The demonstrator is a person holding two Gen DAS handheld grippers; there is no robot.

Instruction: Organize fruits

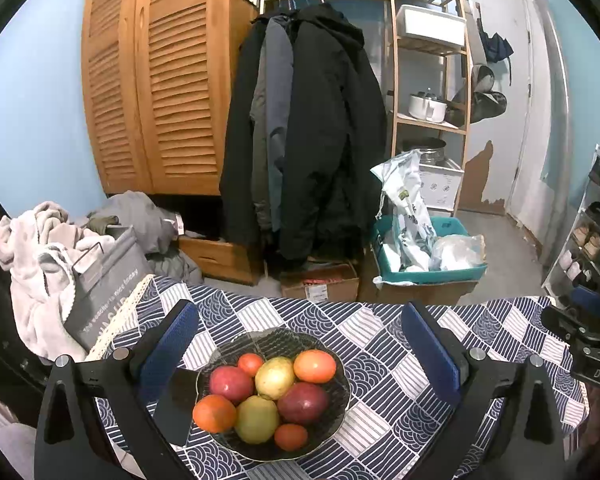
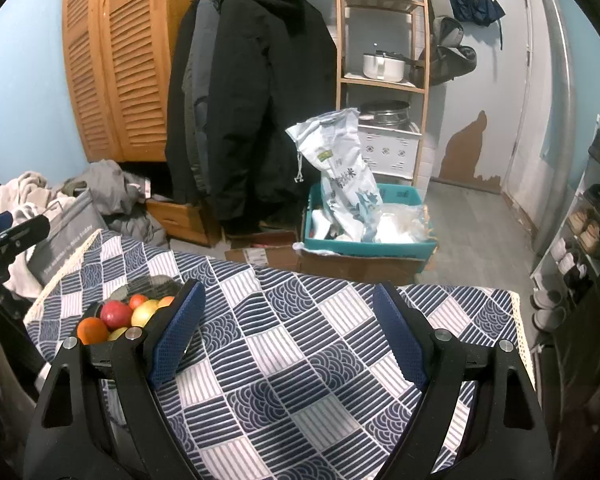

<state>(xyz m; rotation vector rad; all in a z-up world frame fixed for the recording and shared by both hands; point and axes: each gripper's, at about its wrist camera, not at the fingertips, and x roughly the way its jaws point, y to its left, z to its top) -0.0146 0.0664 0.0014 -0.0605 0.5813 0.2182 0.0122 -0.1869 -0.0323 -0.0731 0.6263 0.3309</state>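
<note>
- Left wrist view: the left claw point(image 1: 298, 344) stands wide apart, gripping nothing, above a dark bowl point(image 1: 336, 400) of red, orange and yellow fruits point(image 1: 274, 378) on the patterned tabletop point(image 1: 400, 420); a black phone point(image 1: 176, 404) touches the bowl's left rim.
- Right wrist view: the right claw point(image 2: 288, 330) gapes wide and empty over bare cloth, with the fruits point(image 2: 116, 316) beyond its left finger point(image 2: 176, 336).

Pale blue walls point(image 1: 32, 100). Ahead-left of the gripper: louvred wooden wardrobe point(image 1: 156, 80). Straight ahead: clothes rail w/ dark coats point(image 1: 308, 128). Ahead-right: wooden shelf unit point(image 1: 432, 80) w/ pots & white bins, then a white door point(image 2: 496, 72), paint peeled near its base. Grey floor point(image 2: 472, 232). Teal crate point(image 2: 364, 236) on cardboard boxes. Far right: shoe rack point(image 2: 584, 236). Far left: heap of laundry point(image 1: 40, 256).
</note>
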